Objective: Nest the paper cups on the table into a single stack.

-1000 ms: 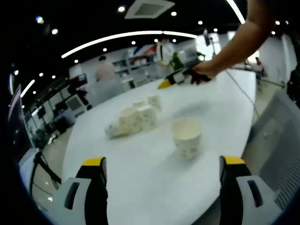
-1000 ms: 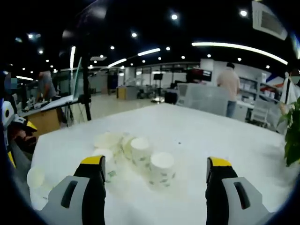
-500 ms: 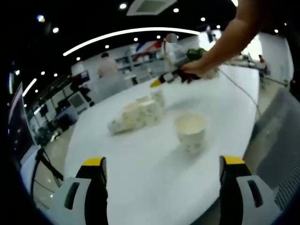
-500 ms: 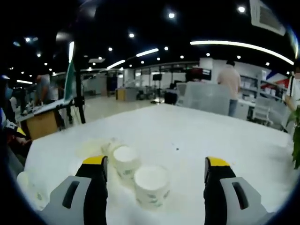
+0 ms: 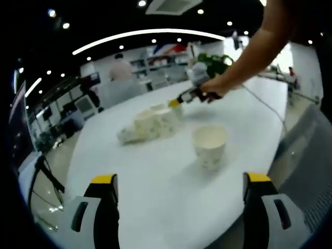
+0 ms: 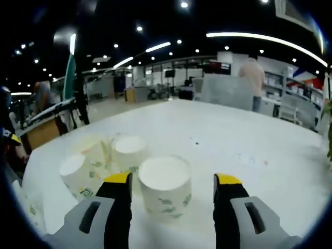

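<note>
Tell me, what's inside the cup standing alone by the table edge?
The lone cup stands upright with its mouth open. Only its pale inner wall shows, with nothing sticking out. Its bottom is hidden by the rim, so something small could be there.

Opposed low views, shared cups (image 5: 155, 122)

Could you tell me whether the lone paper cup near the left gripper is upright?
Upright: the cup stands on its base, open mouth up.
</note>
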Action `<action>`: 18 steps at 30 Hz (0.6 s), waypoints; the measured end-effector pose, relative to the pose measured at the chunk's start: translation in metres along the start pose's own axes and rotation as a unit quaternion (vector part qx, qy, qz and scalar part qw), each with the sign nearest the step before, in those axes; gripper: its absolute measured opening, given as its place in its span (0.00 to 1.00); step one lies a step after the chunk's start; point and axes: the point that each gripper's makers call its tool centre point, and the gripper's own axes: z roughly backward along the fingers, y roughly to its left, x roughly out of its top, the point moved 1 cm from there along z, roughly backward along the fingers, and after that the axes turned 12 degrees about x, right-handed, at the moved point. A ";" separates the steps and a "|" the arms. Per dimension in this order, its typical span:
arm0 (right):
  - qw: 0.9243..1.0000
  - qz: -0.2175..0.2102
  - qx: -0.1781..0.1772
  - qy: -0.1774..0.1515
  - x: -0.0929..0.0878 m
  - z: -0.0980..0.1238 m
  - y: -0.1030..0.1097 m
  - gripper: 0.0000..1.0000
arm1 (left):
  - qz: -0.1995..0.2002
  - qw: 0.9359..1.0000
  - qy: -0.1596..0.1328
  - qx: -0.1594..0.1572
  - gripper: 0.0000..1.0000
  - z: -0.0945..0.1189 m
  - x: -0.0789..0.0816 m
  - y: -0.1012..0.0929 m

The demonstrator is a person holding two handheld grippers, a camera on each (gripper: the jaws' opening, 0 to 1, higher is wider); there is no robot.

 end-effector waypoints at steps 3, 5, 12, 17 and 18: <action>1.000 -0.001 0.005 0.005 -0.002 -0.004 -0.002 0.54 | -0.001 1.000 -0.002 -0.007 0.99 0.000 0.001 -0.003; 1.000 -0.006 0.011 0.012 -0.004 -0.007 0.000 0.53 | 0.000 1.000 -0.008 -0.010 0.99 0.000 0.002 -0.005; 1.000 0.011 0.014 0.020 -0.003 -0.008 0.003 0.38 | -0.001 1.000 -0.003 -0.007 0.99 0.000 0.001 -0.003; 1.000 0.020 0.014 0.015 0.011 -0.002 0.005 0.38 | -0.004 1.000 -0.001 -0.008 0.99 -0.001 0.001 -0.004; 1.000 0.021 0.015 0.014 0.013 -0.001 0.005 0.38 | -0.004 1.000 0.000 -0.009 0.99 -0.002 0.001 -0.004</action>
